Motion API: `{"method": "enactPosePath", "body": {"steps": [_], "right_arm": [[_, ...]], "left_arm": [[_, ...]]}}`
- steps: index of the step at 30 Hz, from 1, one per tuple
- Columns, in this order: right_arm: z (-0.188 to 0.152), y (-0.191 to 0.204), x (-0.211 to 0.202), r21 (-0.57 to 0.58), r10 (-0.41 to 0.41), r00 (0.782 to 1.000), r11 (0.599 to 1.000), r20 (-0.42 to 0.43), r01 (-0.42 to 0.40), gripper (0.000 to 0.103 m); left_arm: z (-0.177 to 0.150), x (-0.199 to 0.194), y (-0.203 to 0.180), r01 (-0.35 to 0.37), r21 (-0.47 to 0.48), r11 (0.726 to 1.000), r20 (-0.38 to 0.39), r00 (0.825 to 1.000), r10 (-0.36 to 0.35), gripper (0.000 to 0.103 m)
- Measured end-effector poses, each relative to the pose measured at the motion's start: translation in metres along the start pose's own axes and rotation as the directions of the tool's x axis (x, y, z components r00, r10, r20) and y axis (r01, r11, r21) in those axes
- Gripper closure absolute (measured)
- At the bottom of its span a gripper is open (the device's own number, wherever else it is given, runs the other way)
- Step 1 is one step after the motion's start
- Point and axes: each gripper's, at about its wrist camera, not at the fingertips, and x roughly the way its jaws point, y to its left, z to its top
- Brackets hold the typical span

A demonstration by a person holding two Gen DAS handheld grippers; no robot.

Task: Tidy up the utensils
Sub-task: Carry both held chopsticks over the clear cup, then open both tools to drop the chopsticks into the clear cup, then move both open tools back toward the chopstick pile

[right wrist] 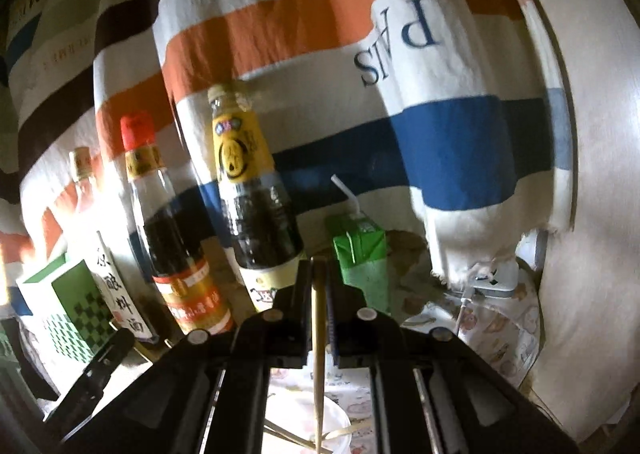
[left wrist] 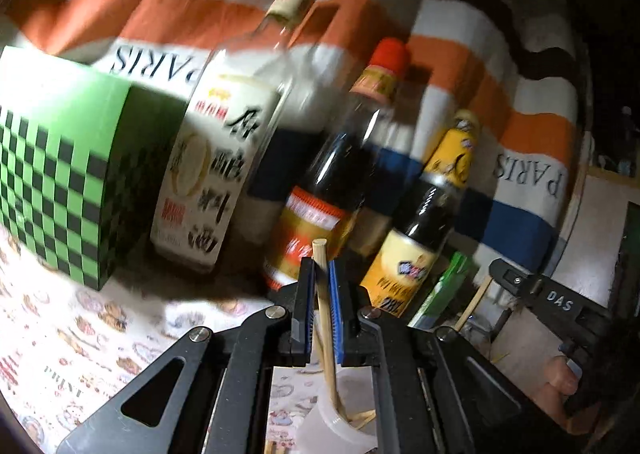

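My left gripper (left wrist: 320, 266) is shut on a wooden chopstick (left wrist: 326, 334) held upright; its lower end reaches into a white cup (left wrist: 340, 424) that holds more chopsticks. My right gripper (right wrist: 318, 268) is shut on another wooden chopstick (right wrist: 319, 354), whose lower end points down into the white cup (right wrist: 336, 430) below it. The right gripper also shows in the left wrist view (left wrist: 496, 268) at the right, with a chopstick (left wrist: 474, 304) hanging from it.
Three sauce bottles (left wrist: 224, 157) (left wrist: 332, 181) (left wrist: 428, 213) stand along a striped cloth (left wrist: 400, 25). A green checkered box (left wrist: 68, 165) is at the left. A green drink carton with a straw (right wrist: 360, 254) stands at the right. A patterned tablecloth (left wrist: 80, 334) covers the table.
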Motion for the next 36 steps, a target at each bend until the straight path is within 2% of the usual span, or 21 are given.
{"method": "enactPosePath", "body": {"steps": [10, 13, 22, 23, 27, 28, 29, 30, 31, 32, 36], "right_arm": [[-0.015, 0.000, 0.030, -0.029, -0.032, 0.994, 0.999, -0.102, 0.029, 0.097], [-0.017, 0.000, 0.033, -0.040, -0.050, 0.993, 0.998, -0.110, 0.045, 0.097], [-0.016, -0.010, 0.038, 0.009, -0.033, 0.991, 0.999, -0.130, 0.034, 0.096], [-0.015, -0.012, 0.037, 0.021, -0.033, 0.991, 0.999, -0.128, 0.036, 0.094], [-0.011, -0.017, 0.034, 0.058, -0.016, 0.993, 0.998, -0.118, 0.023, 0.067], [-0.009, -0.018, 0.032, 0.062, -0.011, 0.993, 0.998, -0.115, 0.018, 0.065], [-0.007, -0.018, 0.030, 0.059, 0.006, 0.994, 0.998, -0.113, 0.000, 0.064], [-0.006, -0.017, 0.029, 0.056, 0.014, 0.994, 0.998, -0.110, -0.008, 0.058], [-0.004, -0.015, 0.027, 0.051, 0.025, 0.994, 0.998, -0.105, -0.019, 0.051], [-0.002, -0.014, 0.024, 0.047, 0.038, 0.995, 0.998, -0.096, -0.033, 0.051], [0.004, -0.006, 0.013, 0.032, 0.075, 0.994, 0.997, -0.082, -0.073, 0.050]], "left_arm": [[-0.014, 0.016, 0.004, -0.008, 0.025, 1.000, -0.067, 0.998, 0.010, 0.095], [-0.018, 0.018, 0.005, -0.015, 0.033, 0.999, -0.083, 0.996, 0.018, 0.094], [-0.022, 0.024, 0.008, -0.013, 0.011, 1.000, -0.114, 0.993, 0.014, 0.094], [-0.022, 0.024, 0.008, -0.013, 0.012, 1.000, -0.116, 0.993, 0.014, 0.094], [-0.022, 0.022, 0.006, -0.027, 0.030, 0.999, -0.108, 0.994, 0.030, 0.094], [-0.021, 0.020, 0.004, -0.033, 0.042, 0.999, -0.101, 0.994, 0.038, 0.093], [-0.019, 0.018, 0.002, -0.038, 0.050, 0.998, -0.092, 0.995, 0.042, 0.088], [-0.017, 0.015, 0.001, -0.040, 0.058, 0.998, -0.077, 0.996, 0.044, 0.084], [-0.015, 0.011, -0.002, -0.046, 0.067, 0.997, -0.057, 0.997, 0.050, 0.075], [-0.012, 0.007, -0.004, -0.051, 0.077, 0.996, -0.040, 0.998, 0.055, 0.069], [0.001, -0.009, -0.017, -0.058, 0.145, 0.988, 0.019, 0.998, 0.055, 0.063]]}}
